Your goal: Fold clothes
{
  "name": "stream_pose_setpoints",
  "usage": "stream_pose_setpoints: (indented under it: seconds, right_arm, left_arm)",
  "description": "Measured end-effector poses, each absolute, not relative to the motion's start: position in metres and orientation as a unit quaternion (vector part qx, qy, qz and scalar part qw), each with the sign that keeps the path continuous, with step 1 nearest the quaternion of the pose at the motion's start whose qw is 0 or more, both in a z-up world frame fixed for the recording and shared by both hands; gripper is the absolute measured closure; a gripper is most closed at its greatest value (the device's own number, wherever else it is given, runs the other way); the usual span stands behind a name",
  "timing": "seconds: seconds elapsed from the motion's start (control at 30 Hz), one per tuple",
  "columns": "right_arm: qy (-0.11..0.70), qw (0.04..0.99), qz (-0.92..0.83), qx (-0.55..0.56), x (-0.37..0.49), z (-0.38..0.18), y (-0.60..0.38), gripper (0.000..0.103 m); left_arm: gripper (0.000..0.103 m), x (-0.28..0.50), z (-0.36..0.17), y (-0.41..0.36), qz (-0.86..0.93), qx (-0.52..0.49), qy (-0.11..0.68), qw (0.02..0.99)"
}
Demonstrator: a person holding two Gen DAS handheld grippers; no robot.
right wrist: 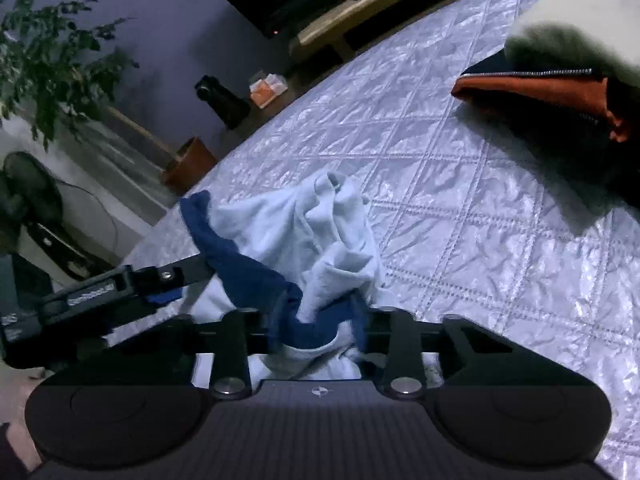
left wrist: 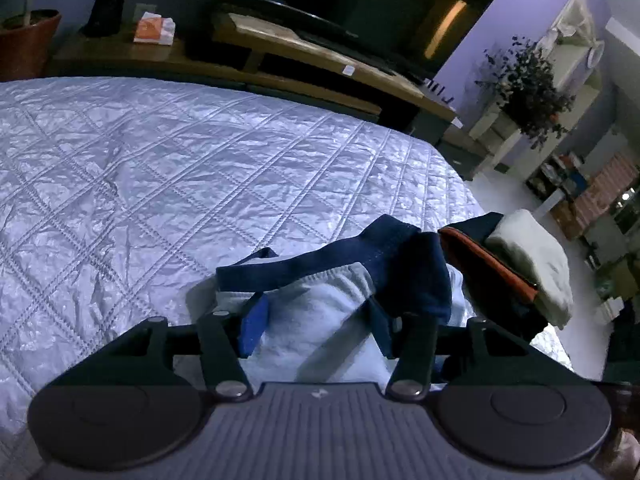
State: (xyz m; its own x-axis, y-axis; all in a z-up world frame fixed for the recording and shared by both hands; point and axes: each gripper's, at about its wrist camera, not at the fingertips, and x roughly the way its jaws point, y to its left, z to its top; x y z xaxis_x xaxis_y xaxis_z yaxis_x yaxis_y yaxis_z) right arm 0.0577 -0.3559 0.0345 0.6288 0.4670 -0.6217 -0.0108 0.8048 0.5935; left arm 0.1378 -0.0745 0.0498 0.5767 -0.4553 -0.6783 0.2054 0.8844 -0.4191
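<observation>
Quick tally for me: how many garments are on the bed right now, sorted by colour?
Light blue with navy trim: 1, the crumpled garment at both claws
Black with orange lining and zipper: 1, the folded jacket
Cream/off-white: 1, the folded piece on top of the jacket
Total: 3 garments on the quilted bedspread

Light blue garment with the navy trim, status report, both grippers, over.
Right gripper shut on light blue garment, navy trim bunched between pads. Left gripper over the waistband; grip unclear. Folded pile alongside on bedspread, not blocking.
</observation>
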Motion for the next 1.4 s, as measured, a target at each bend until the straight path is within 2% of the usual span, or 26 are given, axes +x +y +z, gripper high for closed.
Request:
stream_pose_setpoints:
  seconds: [0.2, 0.23, 0.27, 0.37, 0.43, 0.5, 0.53, 0.57, 0.7, 0.9, 1.07, 1.17, 1.4]
  right_arm:
    - [0.416, 0.883, 0.135, 0.169, 0.034, 0.050, -0.349, 0.084]
    - [0.414, 0.886, 0.129, 0.164, 0.028, 0.052, -0.352, 0.091]
    - [0.416, 0.891, 0.109, 0.145, 0.023, 0.053, -0.353, 0.092]
    - [0.421, 0.902, 0.047, 0.084, 0.012, 0.054, -0.358, 0.092]
    - [0.368, 0.924, 0.035, 0.095, 0.001, 0.073, -0.362, 0.092]
    - [0.318, 0.940, 0.075, 0.098, -0.004, 0.094, -0.353, 0.086]
    - [0.310, 0.941, 0.108, 0.087, -0.001, 0.101, -0.342, 0.080]
    - [0.313, 0.938, 0.130, 0.075, 0.004, 0.100, -0.328, 0.079]
    - [0.338, 0.923, 0.182, 0.020, 0.022, 0.089, -0.279, 0.079]
    - [0.337, 0.922, 0.186, -0.032, 0.035, 0.078, -0.259, 0.078]
    - [0.364, 0.915, 0.169, -0.038, 0.053, 0.050, -0.255, 0.067]
    - [0.369, 0.910, 0.172, -0.075, 0.051, 0.037, -0.248, 0.065]
    - [0.362, 0.905, 0.174, -0.140, 0.018, 0.040, -0.241, 0.060]
  left_arm:
    - [0.044, 0.139, 0.046, -0.078, -0.179, -0.158, 0.428, 0.872]
    - [0.044, 0.139, 0.046, -0.078, -0.176, -0.157, 0.428, 0.872]
    - [0.042, 0.139, 0.046, -0.079, -0.173, -0.156, 0.429, 0.873]
    - [0.040, 0.141, 0.045, -0.081, -0.162, -0.155, 0.431, 0.874]
    - [0.038, 0.142, 0.046, -0.082, -0.158, -0.158, 0.433, 0.873]
    - [0.040, 0.142, 0.054, -0.081, -0.154, -0.164, 0.429, 0.875]
    - [0.040, 0.142, 0.060, -0.079, -0.156, -0.170, 0.422, 0.877]
    - [0.040, 0.141, 0.066, -0.077, -0.155, -0.174, 0.415, 0.880]
    - [0.036, 0.134, 0.085, -0.057, -0.138, -0.185, 0.391, 0.891]
    - [0.037, 0.127, 0.079, -0.054, -0.151, -0.153, 0.404, 0.889]
    - [0.036, 0.143, 0.059, -0.070, -0.122, -0.122, 0.420, 0.891]
    - [0.029, 0.151, 0.042, -0.072, -0.101, -0.114, 0.425, 0.892]
    - [0.029, 0.158, 0.034, -0.085, -0.083, -0.043, 0.406, 0.909]
